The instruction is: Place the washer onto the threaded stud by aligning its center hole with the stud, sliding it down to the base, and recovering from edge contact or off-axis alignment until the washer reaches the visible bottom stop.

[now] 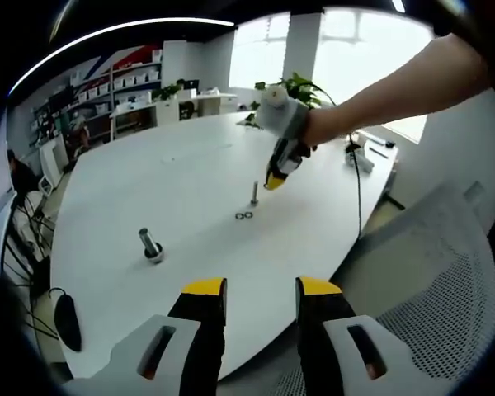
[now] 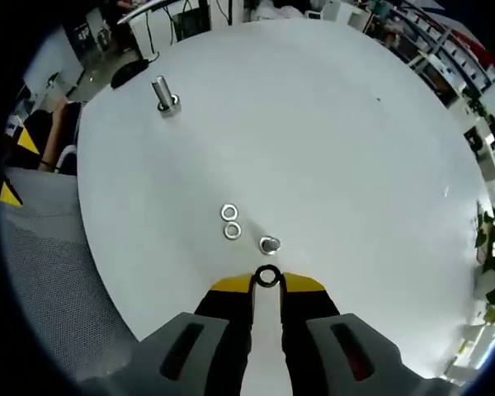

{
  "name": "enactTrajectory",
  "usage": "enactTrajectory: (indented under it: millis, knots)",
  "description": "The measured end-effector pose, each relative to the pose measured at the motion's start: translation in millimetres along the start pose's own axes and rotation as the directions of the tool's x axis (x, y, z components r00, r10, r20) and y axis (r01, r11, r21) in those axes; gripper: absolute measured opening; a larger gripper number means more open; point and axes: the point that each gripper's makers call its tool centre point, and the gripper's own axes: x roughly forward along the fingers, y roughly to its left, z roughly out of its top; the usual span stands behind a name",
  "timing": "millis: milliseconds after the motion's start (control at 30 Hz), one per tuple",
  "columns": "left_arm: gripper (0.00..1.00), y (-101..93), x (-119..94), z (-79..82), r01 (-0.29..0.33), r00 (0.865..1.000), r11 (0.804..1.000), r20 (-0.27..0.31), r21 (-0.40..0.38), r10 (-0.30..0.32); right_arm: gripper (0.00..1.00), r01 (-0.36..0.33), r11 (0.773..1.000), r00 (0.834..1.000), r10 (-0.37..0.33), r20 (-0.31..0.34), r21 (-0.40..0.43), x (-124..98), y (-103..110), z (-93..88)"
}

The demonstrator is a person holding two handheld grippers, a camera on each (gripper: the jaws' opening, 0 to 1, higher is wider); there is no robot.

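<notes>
A threaded stud [image 1: 254,193] stands upright on the white table [image 1: 181,181], with two loose washers [image 1: 243,216] beside its base. In the right gripper view I look down on the stud [image 2: 269,244] and the two washers [image 2: 230,223] to its left. My right gripper [image 2: 267,280] is shut on a washer [image 2: 267,277], held flat just short of the stud's top. In the left gripper view the right gripper [image 1: 274,181] hangs tip-down just above and right of the stud, held by a person's hand. My left gripper [image 1: 261,290] is open over the table's near edge.
A second bolt [image 1: 151,245] stands on the table to the left, seen also as the bolt [image 2: 164,95] far up in the right gripper view. A grey mesh chair [image 1: 433,272] sits at the table's edge. A black cable [image 1: 359,181] runs across the table. A black mouse [image 1: 67,321] lies near the left edge.
</notes>
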Motion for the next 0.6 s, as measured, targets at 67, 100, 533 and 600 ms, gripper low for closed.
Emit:
enactTrajectory:
  millis: [67, 100, 533, 600]
  knots:
    - [0.31, -0.3, -0.5, 0.5, -0.001, 1.0, 1.0, 0.003, 0.002, 0.001, 0.13, -0.01, 1.0, 1.0, 0.01, 0.021, 0.002, -3.1, 2.4, 5.5]
    - [0.31, -0.1, -0.6, 0.2, -0.002, 1.0, 1.0, 0.002, 0.002, 0.002, 0.13, -0.006, 1.0, 1.0, 0.006, 0.026, -0.003, -4.6, 2.6, 7.8]
    - [0.31, 0.2, 0.2, -1.8, -0.007, 1.0, 1.0, -0.008, 0.014, 0.007, 0.13, 0.015, 0.999, 0.999, -0.014, 0.038, -0.047, -1.3, -3.3, 23.7]
    - [0.31, 1.6, -0.4, -1.6, -0.01, 1.0, 1.0, -0.006, 0.006, 0.01, 0.13, 0.014, 0.999, 0.999, -0.013, 0.034, -0.041, -0.8, -2.5, 23.2]
